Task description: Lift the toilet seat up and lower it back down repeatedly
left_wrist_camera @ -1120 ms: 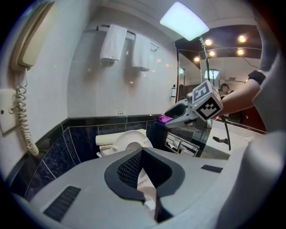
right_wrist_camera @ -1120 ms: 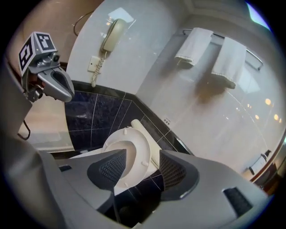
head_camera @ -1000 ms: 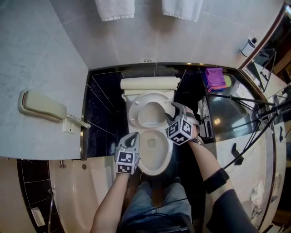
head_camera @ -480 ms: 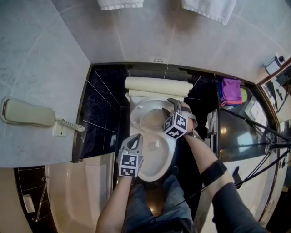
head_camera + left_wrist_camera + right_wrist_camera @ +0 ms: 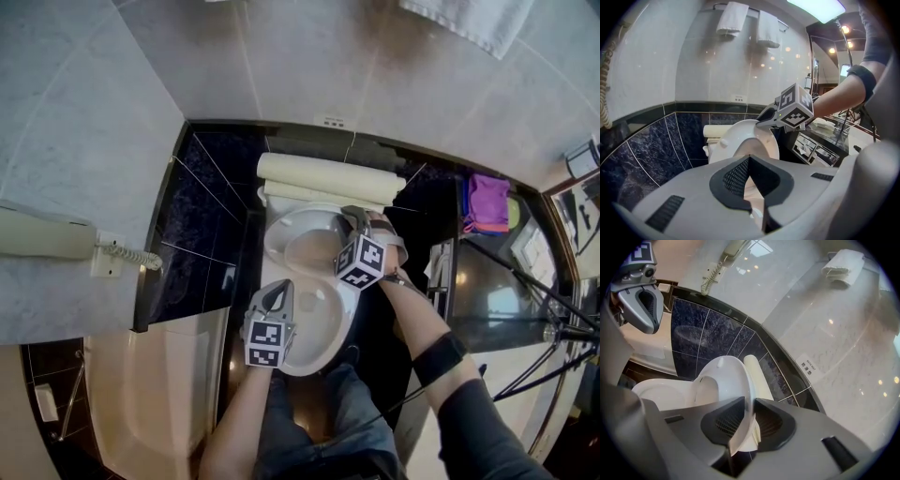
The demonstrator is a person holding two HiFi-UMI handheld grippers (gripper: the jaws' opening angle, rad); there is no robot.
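The toilet seat (image 5: 723,380) is held tilted, partly raised above the bowl (image 5: 323,323) and hinged at the bowl's rear edge. Its side rim is clamped between the jaws of the right gripper (image 5: 747,404), which have just been closing. The left gripper (image 5: 749,159) is seen empty, jaws together, over the bowl's front-left edge.

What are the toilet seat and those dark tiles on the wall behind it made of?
The toilet seat looks like glossy white plastic, probably: it is thin, even-coloured and softly shiny. The dark wall tiles look like polished stone or stone-look ceramic: blue-black veining, pale joint lines and reflections on the surface.
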